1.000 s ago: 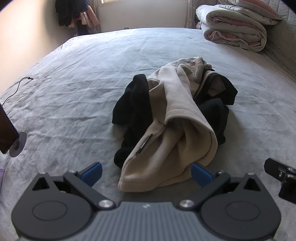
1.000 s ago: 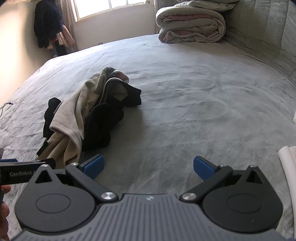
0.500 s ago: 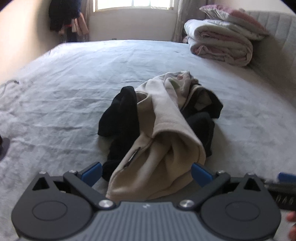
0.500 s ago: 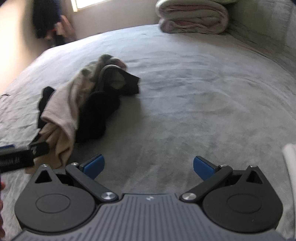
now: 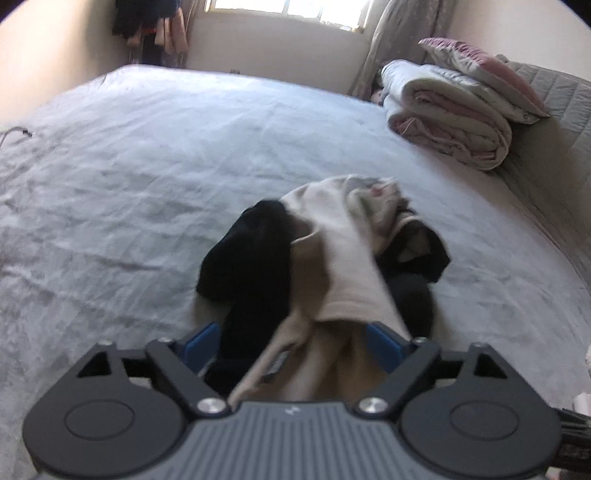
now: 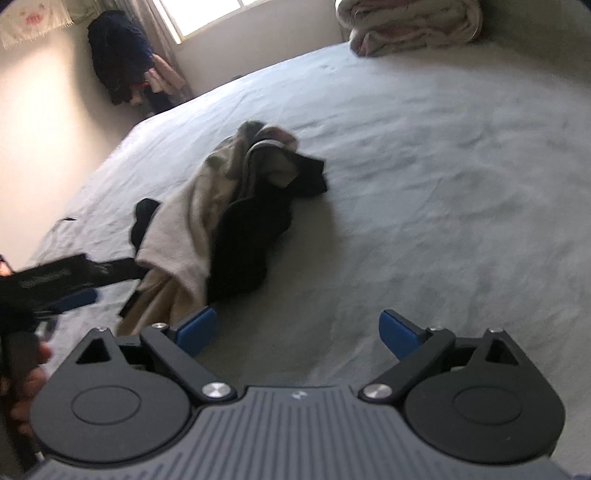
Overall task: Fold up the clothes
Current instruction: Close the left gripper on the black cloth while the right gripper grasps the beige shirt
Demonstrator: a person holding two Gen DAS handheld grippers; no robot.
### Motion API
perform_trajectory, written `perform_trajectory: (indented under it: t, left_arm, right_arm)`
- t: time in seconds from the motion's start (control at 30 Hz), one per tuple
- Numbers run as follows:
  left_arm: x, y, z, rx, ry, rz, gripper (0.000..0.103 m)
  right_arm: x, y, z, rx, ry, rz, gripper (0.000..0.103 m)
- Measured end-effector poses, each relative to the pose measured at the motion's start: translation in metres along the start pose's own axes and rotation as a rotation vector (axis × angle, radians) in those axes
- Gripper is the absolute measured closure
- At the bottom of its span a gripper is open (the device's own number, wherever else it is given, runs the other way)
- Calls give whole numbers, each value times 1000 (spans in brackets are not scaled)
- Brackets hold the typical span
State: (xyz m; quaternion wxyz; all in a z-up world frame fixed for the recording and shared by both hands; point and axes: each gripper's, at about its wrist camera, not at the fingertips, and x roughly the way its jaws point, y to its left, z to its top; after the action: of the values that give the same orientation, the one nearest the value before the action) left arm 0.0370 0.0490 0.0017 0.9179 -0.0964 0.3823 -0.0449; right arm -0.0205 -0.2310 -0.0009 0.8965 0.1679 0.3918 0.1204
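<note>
In the left wrist view, my left gripper point(image 5: 291, 345) sits low and centre in the frame with the near end of the beige garment point(image 5: 343, 266) lying between its two blue pads point(image 5: 199, 345); the jaws have just been closing in on it, but they are still apart and I see no pad pressing into cloth yet. I judge it is placed there to take the nearest loose edge, since that is the easiest hem to lift out of the heap. The black garment point(image 5: 255, 258) lies tangled under and beside the beige one at mid-frame on the grey bed point(image 5: 129, 184). I count two garments that I can tell apart (a patterned bit at the far end may be a third, too blurred to say), one folded stack of quilts point(image 5: 450, 122) upper right, and hanging clothes point(image 5: 147, 26) upper left. In the right wrist view, my right gripper point(image 6: 297, 332) hovers at lower centre over bare bed, its jaws wide apart and just easing inward with nothing between them; I judge it waits beside the heap for a second corner. The heap lies left of centre, the left gripper reaching into it from the left edge, and the quilts show at the top right.
</note>
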Motion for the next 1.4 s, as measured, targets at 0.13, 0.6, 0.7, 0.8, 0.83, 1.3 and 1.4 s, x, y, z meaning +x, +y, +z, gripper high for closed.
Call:
perform_trajectory:
  t: [0.13,0.6,0.7,0.8,0.83,1.3,1.4]
  left_arm:
    - [6,21,8,-45,-15,-26,21]
    - [49,40,15,-129,72,-122,66]
    - [52,37,12,-115,86,-120,91]
    - [49,36,9,-126,87,-119,98]
    - [45,35,8,-123,76,-112,99]
    - [-13,43,11,-136,-85,-70,100]
    - [-16,50,14,-141,-87,-69,100]
  right_arm:
    - [0,-2,-4,41,-7,33,7]
    - [49,12,31,296,-5,108,33]
    - [63,14,32,324,-3,114,61]
    - [70,7,29,362,10,108,93]
    - [68,3,28,378,2,96,94]
    - [12,-14,41,221,-121,-114,96]
    - [15,-8,51,186,-86,-111,92]
